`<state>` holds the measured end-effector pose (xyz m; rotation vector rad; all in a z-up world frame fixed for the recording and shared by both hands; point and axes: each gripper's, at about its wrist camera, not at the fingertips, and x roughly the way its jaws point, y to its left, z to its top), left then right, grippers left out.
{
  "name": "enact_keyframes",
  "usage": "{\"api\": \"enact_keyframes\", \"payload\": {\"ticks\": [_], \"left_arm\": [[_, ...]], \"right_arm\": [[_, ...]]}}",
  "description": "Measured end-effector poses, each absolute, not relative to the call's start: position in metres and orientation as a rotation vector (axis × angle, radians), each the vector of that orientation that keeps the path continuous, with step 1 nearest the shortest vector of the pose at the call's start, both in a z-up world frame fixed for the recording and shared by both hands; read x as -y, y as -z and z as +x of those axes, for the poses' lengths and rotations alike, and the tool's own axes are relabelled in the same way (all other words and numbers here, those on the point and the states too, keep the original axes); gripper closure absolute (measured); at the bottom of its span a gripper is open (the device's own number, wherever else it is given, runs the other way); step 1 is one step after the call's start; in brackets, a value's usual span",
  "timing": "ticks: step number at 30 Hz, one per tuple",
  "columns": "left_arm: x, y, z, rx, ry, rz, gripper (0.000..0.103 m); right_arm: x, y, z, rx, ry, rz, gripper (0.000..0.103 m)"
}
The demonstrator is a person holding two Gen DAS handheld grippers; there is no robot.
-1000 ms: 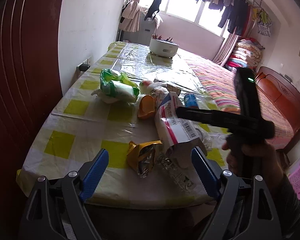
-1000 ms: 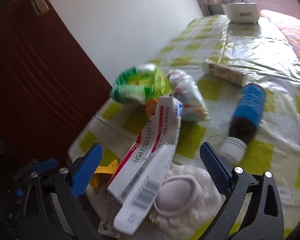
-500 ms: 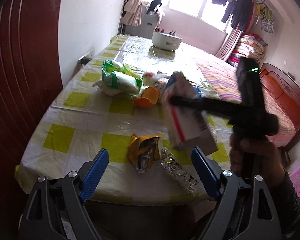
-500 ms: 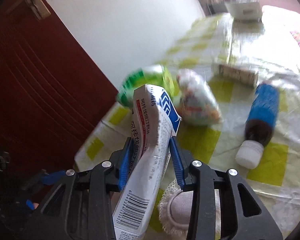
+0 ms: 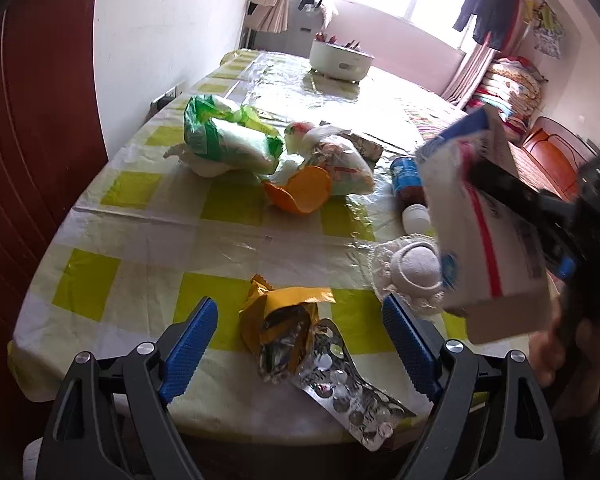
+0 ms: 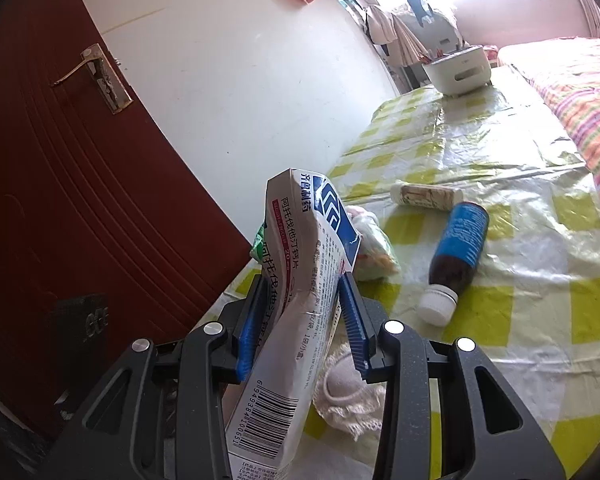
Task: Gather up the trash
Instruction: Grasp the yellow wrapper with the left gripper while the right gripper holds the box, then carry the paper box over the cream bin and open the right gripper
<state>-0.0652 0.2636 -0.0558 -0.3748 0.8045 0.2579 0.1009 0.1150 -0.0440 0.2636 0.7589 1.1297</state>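
Yellow wrapper (image 5: pixel 278 322), blister pack (image 5: pixel 350 394) between open jaws.

Table (image 5: pixel 140 236) has a yellow-and-white check cloth under clear plastic. Sitting on it: green bag (image 5: pixel 224 140), orange cup (image 5: pixel 300 196) on its side, gold wrapper (image 5: pixel 280 320) touching a blister pack (image 5: pixel 348 396) by the near edge, mask (image 5: pixel 412 272), brown bottle (image 6: pixel 456 256) lying down, white pot (image 5: pixel 340 62) way at the far end.

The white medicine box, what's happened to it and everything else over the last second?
The right gripper closed on the white medicine box and lifted it off the table, uncovering the white mask. The left gripper stayed open over the gold wrapper. The blue-label bottle hasn't moved.
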Motion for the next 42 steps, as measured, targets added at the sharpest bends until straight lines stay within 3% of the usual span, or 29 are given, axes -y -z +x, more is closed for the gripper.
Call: {"api": "enact_keyframes", "payload": {"ticks": [1,3,5,6,13,25,42], "left_arm": [[-0.266,0.059,-0.064,-0.814,-0.263,-0.381,0.022],[-0.268,0.063,-0.061,-0.827,-0.263,-0.383,0.034],[-0.269,0.069,-0.058,-0.860,-0.250,-0.391,0.064],[-0.269,0.071,-0.057,-0.870,-0.242,-0.394,0.070],[-0.268,0.068,-0.057,-0.844,-0.278,-0.337,0.092],[-0.266,0.041,-0.053,-0.769,-0.292,-0.321,0.094],[-0.196,0.011,-0.033,-0.742,-0.095,-0.243,0.094]], "right_arm": [[-0.112,0.044,0.100,-0.754,-1.126,0.268,0.066],[-0.107,0.041,0.097,-0.745,-1.130,0.281,0.066],[-0.104,0.039,0.096,-0.735,-1.127,0.288,0.066],[-0.102,0.038,0.095,-0.732,-1.129,0.290,0.066],[-0.090,0.032,0.094,-0.692,-1.105,0.306,0.066],[-0.050,0.023,0.092,-0.592,-0.990,0.295,0.066],[0.021,0.028,0.090,-0.516,-0.764,0.331,0.066]]}}
